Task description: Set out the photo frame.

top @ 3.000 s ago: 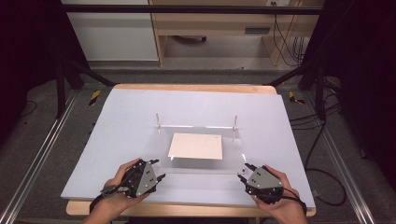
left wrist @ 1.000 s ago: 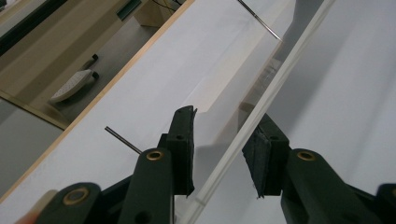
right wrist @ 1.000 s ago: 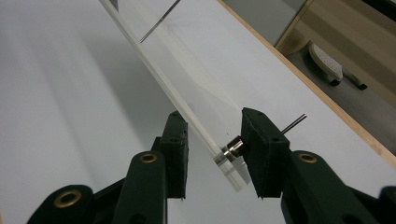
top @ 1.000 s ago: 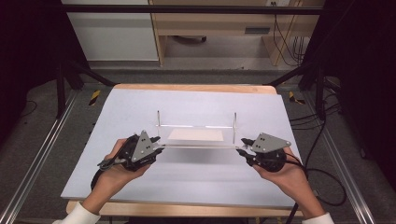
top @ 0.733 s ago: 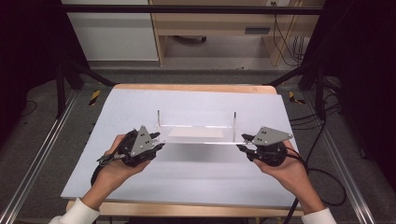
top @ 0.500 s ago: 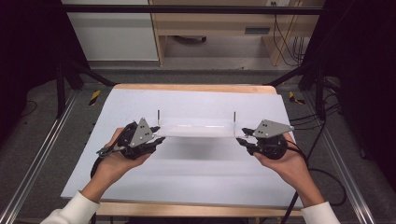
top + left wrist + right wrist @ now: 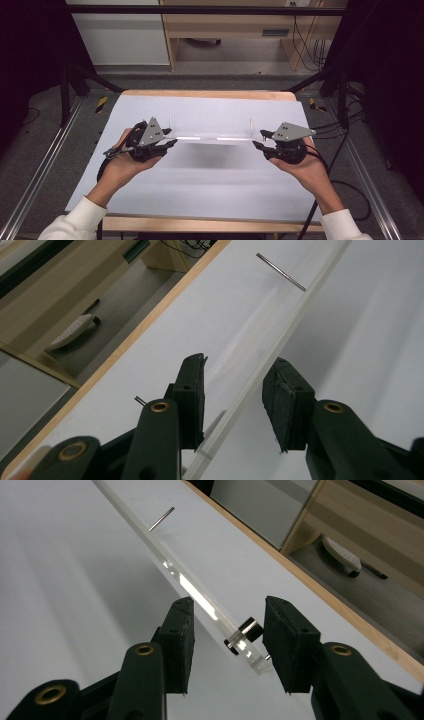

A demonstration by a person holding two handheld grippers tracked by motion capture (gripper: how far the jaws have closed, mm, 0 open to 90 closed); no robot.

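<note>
The left gripper (image 7: 169, 144) and right gripper (image 7: 256, 144) sit at the two ends of a clear plate (image 7: 210, 138), which from the high view looks lifted off the table (image 7: 210, 180), edge-on to the camera, its shadow lying on the sheet below; thin pins (image 7: 170, 123) stand up from it near each end. In the left gripper view the jaws are parted, and the clear plate (image 7: 260, 375) runs away between them; it lies close to the left-hand jaw, but I cannot tell whether either pad really bears on it. In the right gripper view the jaws are likewise spread, with the plate's end (image 7: 240, 647) and a small metal stud (image 7: 243, 635) between them, a gap showing on the left-hand side and the stud near the other pad. My guess is that the step in hand is carrying or tilting the plate between both hands. Next, both sides should move together and level, since a loose hold could let the slick plate slip or twist.
</note>
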